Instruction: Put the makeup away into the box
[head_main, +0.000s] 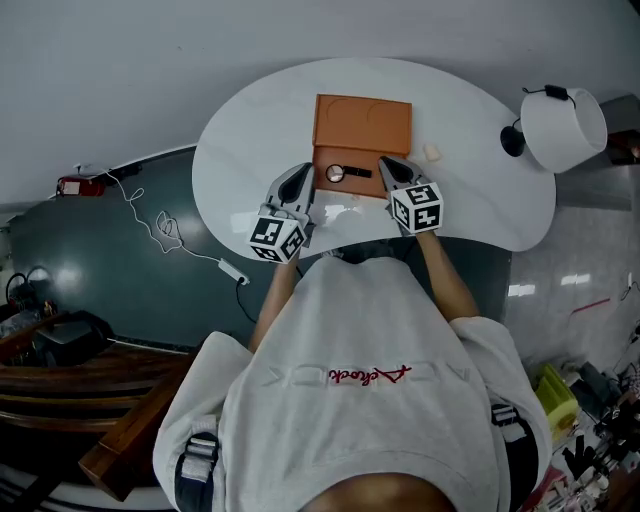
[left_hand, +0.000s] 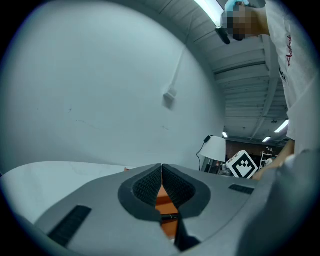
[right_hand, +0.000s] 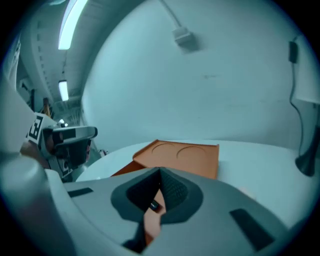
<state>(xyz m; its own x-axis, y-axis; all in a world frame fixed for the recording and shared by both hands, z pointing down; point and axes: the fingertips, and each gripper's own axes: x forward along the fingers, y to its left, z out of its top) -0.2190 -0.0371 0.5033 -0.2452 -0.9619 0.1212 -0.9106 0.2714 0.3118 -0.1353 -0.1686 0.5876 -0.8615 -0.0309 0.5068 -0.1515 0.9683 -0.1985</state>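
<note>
Head view takes in the white tabletop (head_main: 250, 130), with the orange box (head_main: 345, 157) lying open on it and its lid (head_main: 362, 120) folded flat on the far side. The left gripper (head_main: 303, 175) and the right gripper (head_main: 386, 165) sit at the box's near edge, one by each front corner.

Left gripper view shows its jaws together with nothing between them, only the orange of the box showing through the slit below. Right gripper view shows those jaws together as well. A small dark speck low in that gap is probably the stick in the box beyond rather than something pinched, though the view is too tight to be sure.

Inside the box lie a round compact (head_main: 335, 173) and, just beside it, a black stick (head_main: 358, 172). A small pale piece (head_main: 432, 152) rests on the tabletop, near the box's right side but apart from it.

That pale piece looks like the one item left out, so fetching it seems to be the step in hand. To do it well, the right jaws should part before descending, come from above, straddle the piece and close gently. They should then lift it clear of the box wall and set it on the bare floor right of the stick, not on the compact. The left gripper can press on the near left corner so the box does not slide.
</note>
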